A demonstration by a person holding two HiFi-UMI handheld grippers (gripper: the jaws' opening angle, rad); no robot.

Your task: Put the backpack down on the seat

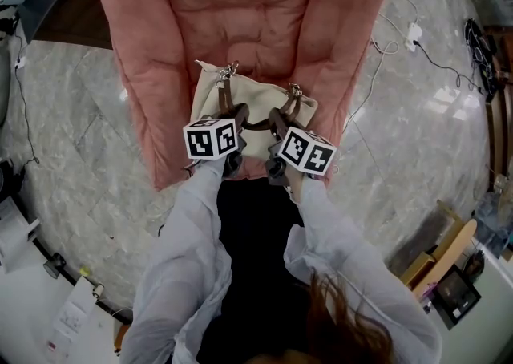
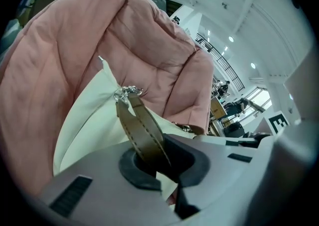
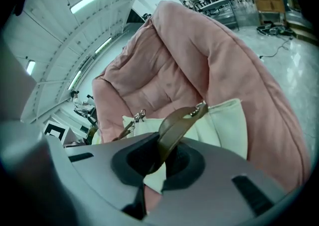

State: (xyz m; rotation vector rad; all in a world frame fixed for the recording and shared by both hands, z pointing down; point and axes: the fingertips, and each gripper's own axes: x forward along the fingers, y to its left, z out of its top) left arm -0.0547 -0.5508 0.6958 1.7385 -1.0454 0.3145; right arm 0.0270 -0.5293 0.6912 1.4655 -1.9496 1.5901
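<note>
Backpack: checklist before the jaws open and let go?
1. Left gripper shut on left strap: ok.
2. Right gripper shut on right strap: ok.
3. Backpack over the pink seat: ok.
4. Strap clips hooked to the backpack: ok.
5. Backpack's weight resting on the seat, straps slack: cannot tell.

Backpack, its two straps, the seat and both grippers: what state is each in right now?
Backpack: over the seat's front, hung from both straps; whether it rests there, cannot tell.
Left strap: pulled straight, clamped.
Right strap: arched, clamped.
Left gripper: shut on left strap.
Right gripper: shut on right strap.
Seat: holds only the backpack.
</note>
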